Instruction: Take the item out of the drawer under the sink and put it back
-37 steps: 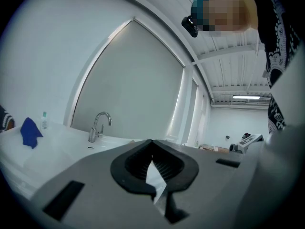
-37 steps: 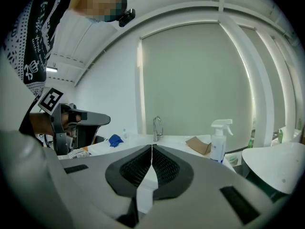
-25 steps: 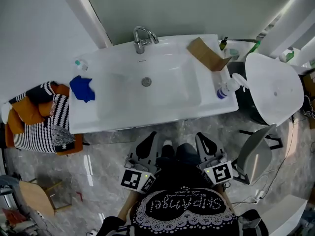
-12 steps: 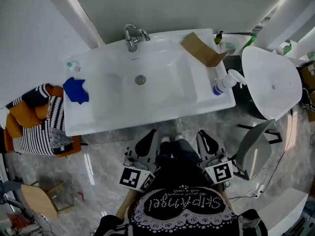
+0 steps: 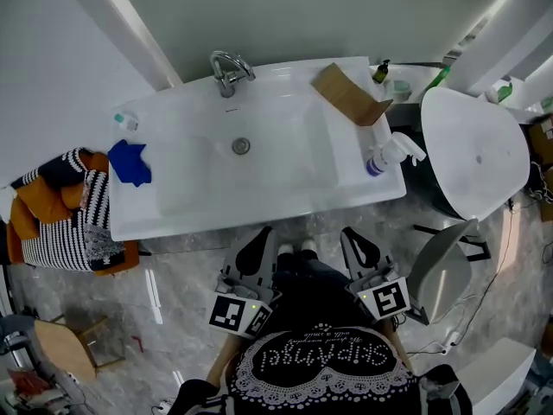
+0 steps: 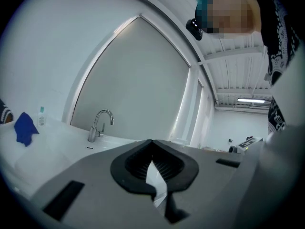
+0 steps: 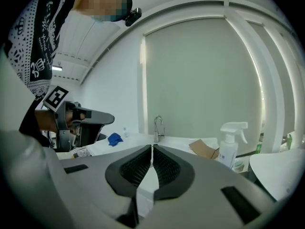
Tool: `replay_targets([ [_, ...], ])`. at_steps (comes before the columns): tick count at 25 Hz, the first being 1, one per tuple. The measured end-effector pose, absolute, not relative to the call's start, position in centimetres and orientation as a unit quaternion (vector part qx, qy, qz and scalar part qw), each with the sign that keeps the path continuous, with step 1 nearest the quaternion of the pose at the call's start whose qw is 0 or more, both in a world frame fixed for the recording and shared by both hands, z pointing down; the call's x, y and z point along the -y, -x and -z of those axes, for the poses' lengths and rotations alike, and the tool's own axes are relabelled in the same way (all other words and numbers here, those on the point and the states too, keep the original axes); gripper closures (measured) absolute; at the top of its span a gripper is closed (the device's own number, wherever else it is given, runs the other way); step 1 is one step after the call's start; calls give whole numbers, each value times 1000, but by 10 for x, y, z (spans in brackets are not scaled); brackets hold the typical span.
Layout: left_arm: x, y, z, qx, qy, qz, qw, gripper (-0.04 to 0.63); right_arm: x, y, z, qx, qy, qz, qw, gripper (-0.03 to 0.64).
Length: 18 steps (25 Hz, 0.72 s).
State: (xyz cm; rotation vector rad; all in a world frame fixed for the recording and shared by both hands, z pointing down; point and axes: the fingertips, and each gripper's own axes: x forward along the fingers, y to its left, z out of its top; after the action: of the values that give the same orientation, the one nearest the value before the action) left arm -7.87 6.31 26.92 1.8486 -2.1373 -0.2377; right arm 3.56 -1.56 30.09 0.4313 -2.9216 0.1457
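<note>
Sink (image 5: 285, 188): white top with a shallow basin. We see only the drain (image 5: 241, 145) in the basin.
On the sink top: tap (image 5: 226, 72) at the back edge. Blue cloth (image 5: 130, 162) and a small bottle (image 5: 125, 121) at the left end. Cardboard (image 5: 350, 95) at the back right. Spray bottle (image 5: 384, 156) at the right end.
Left of the sink: striped and orange textiles (image 5: 60, 214) in a heap, partly cut off by the frame edge.
Drawer, item: both lie under the sink top, which hides them from the head view. Neither gripper view shows them, so we cannot place the item relative to either gripper.
Left gripper (image 5: 259, 242): just in front of the sink's front edge. Jaws closed tip to tip, with nothing between them.
Right gripper (image 5: 354, 242): also in front of the sink, beside the left one. Jaws closed and empty.
Hard to make out: the small bottles behind the sink's right end are too small for us to read.
</note>
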Motion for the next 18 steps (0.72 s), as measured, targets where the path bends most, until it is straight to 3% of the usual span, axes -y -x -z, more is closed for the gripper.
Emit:
replay_targets([
  [18,-57,51,-276,785,-599,88,136,591,40,-65,-317,988,-108,-37,108,597],
])
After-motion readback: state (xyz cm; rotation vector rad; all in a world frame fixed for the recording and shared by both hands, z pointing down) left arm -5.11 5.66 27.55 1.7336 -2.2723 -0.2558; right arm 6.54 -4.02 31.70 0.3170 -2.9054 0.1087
